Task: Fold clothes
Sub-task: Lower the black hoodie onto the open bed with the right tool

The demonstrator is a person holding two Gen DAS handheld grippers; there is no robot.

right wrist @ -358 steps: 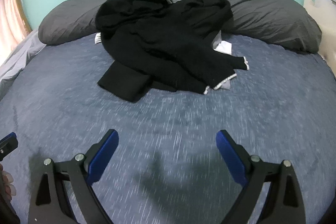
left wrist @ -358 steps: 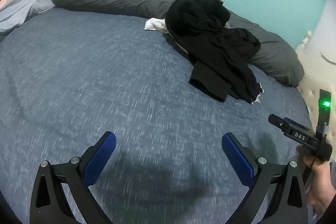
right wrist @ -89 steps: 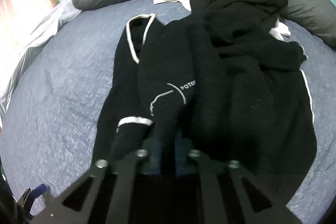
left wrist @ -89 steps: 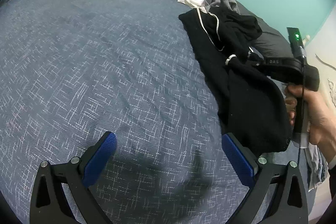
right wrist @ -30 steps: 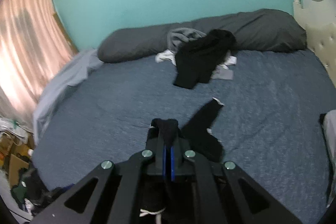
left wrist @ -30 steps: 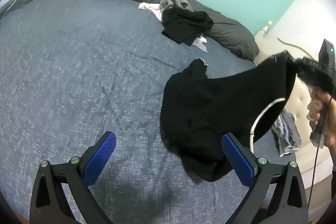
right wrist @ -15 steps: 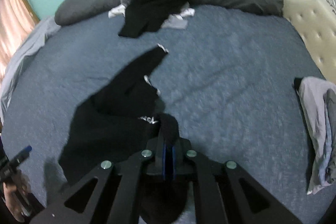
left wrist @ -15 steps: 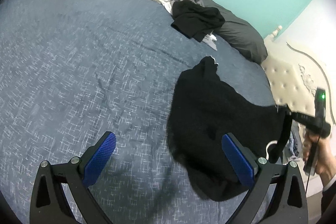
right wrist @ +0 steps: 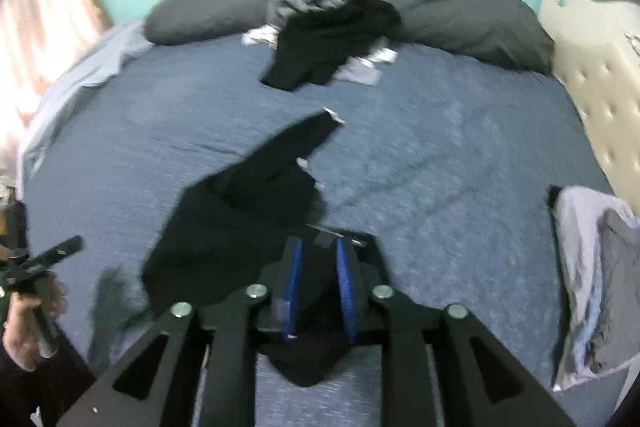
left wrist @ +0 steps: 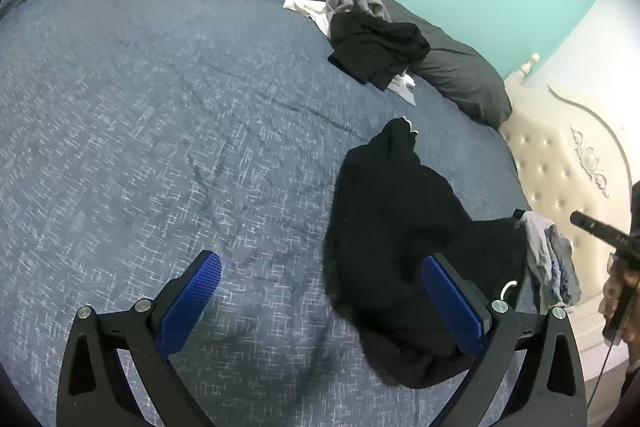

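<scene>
Black garment point(left wrist: 396, 211) lies spread on the blue bedspread point(left wrist: 160, 115); the right gripper point(right wrist: 318, 279), pads slightly parted, has cloth between them, while the left gripper point(left wrist: 320, 303) gapes wide, holding nothing.

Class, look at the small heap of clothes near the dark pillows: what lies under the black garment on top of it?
Under the black garment peek a grey piece behind and white and pale fabric at its edges, all on the blue bedspread. What else it covers is hidden.
</scene>
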